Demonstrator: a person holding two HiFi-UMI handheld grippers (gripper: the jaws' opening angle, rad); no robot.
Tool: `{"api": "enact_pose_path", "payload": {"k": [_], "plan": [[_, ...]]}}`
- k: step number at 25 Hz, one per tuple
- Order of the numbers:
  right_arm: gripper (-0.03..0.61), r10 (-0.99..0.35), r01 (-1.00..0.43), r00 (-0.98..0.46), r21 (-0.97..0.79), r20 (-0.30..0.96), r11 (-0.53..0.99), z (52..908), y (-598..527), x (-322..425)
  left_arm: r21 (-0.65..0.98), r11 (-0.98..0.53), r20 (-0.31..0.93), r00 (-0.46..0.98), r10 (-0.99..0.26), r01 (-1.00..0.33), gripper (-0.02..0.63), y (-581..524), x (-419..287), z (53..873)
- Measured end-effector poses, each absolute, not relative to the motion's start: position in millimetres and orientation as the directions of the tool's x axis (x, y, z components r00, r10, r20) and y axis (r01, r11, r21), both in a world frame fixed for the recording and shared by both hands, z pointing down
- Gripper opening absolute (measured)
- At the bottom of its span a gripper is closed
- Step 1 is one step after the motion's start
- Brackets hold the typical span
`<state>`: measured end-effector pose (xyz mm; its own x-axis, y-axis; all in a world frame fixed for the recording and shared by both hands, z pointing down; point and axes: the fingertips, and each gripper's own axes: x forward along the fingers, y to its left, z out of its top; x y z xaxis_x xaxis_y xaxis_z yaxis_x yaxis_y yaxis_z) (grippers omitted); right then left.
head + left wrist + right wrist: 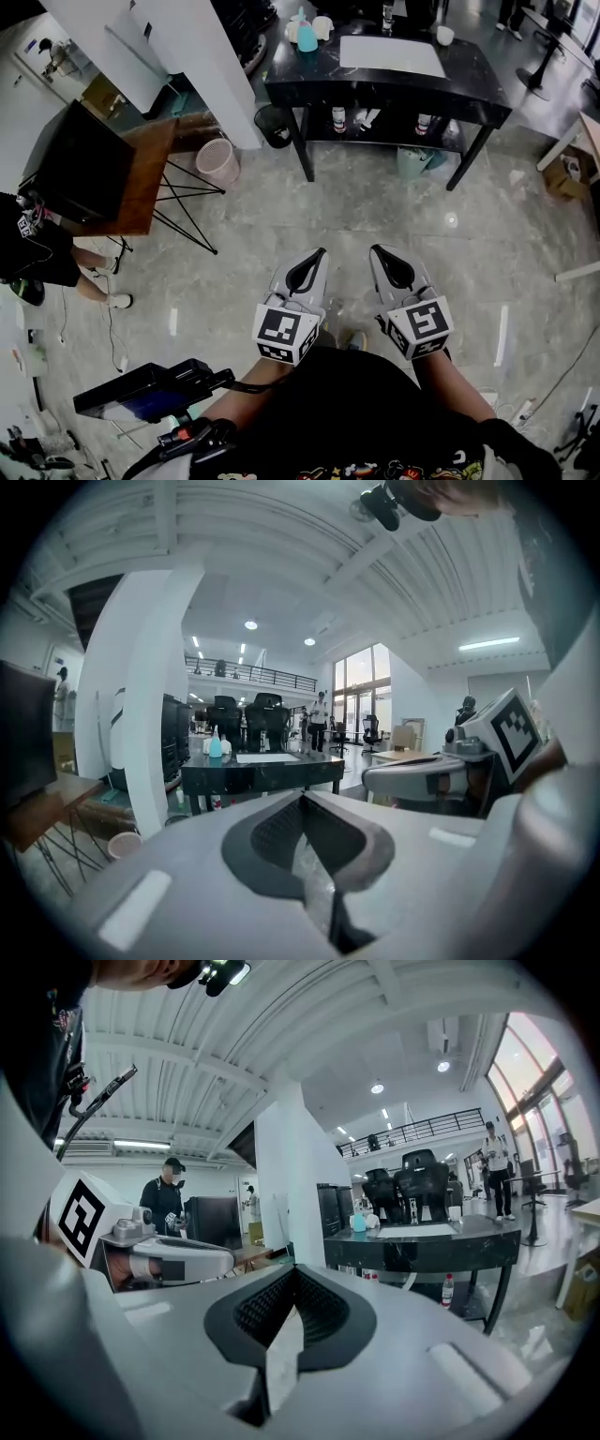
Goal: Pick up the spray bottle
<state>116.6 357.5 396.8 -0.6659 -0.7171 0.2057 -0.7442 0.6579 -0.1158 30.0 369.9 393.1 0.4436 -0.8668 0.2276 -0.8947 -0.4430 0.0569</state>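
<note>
The teal spray bottle [307,36] stands at the far left corner of a black table [469,89], far ahead of me. It shows small in the left gripper view [215,745] and in the right gripper view [359,1222]. My left gripper [322,251] and right gripper [374,249] hang side by side over the floor, well short of the table. Both are shut with nothing between their jaws, as the left gripper [302,799] and right gripper [295,1269] also show in their own views.
A white sheet [391,54] and a white cup [445,35] lie on the table, and bottles stand on its lower shelf. A white pillar [187,56], a black bin [273,125], a pink basket [217,161] and a wooden table [141,178] stand left. A person [37,248] is at the far left.
</note>
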Motion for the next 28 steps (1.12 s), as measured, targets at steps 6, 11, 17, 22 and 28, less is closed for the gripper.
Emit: {"api": "enact_pose_path", "payload": {"k": [6, 11, 17, 22, 28], "plan": [[0.026, -0.721, -0.753, -0.656, -0.124, 0.224, 0.646, 412, 300, 114, 0.068, -0.427, 0.241, 0.43, -0.87, -0.901, 0.001, 315, 16, 406], [0.026, -0.73, -0.767, -0.637, -0.113, 0.247, 0.631, 422, 226, 97, 0.088, -0.454, 0.229, 0.461, -0.857, -0.887, 0.0, 233, 0, 414], [0.026, -0.748, -0.786, -0.612, -0.091, 0.258, 0.612, 403, 127, 70, 0.112, -0.503, 0.21, 0.515, -0.831, -0.857, 0.0, 121, -21, 398], [0.026, -0.777, -0.81, -0.581, -0.078, 0.242, 0.581, 407, 49, 48, 0.102, -0.534, 0.221, 0.543, -0.81, -0.839, 0.0, 37, -44, 412], [0.026, -0.785, -0.817, -0.573, -0.086, 0.234, 0.57, 397, 35, 55, 0.109, -0.531, 0.223, 0.541, -0.811, -0.841, 0.0, 25, -36, 404]]}}
